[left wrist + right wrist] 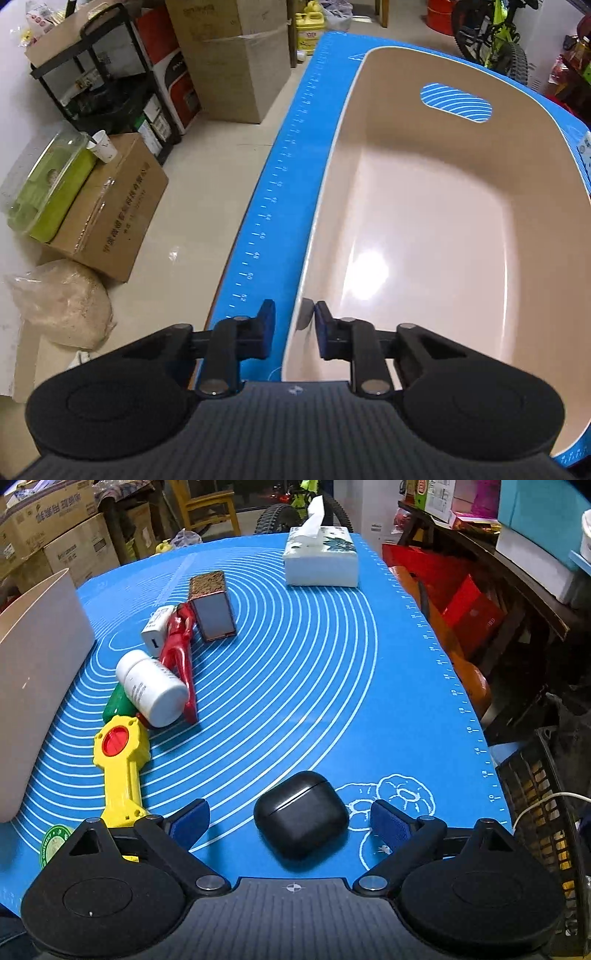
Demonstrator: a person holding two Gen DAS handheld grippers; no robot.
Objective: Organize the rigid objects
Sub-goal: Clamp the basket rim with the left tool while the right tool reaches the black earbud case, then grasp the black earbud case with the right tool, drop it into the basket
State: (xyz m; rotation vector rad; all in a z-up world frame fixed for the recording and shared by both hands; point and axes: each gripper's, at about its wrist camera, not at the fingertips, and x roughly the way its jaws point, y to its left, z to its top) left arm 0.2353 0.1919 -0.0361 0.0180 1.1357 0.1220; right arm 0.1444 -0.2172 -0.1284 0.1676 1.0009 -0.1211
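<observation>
The right tool [290,825] hangs wide apart over the black case [301,814], which lies flat on the blue mat [332,664], one finger on either side and neither touching. To grip well, lower squarely, close across the case's flanks (smooth and rounded, so likely to slip), then lift straight. The left tool [294,328] straddles the bin's [443,240] near wall, one pad inside, one outside, a narrow gap showing; whether it pinches the rim I cannot tell. The bin is empty; bottle [153,686] and yellow toy [120,760] wait beside it.
</observation>
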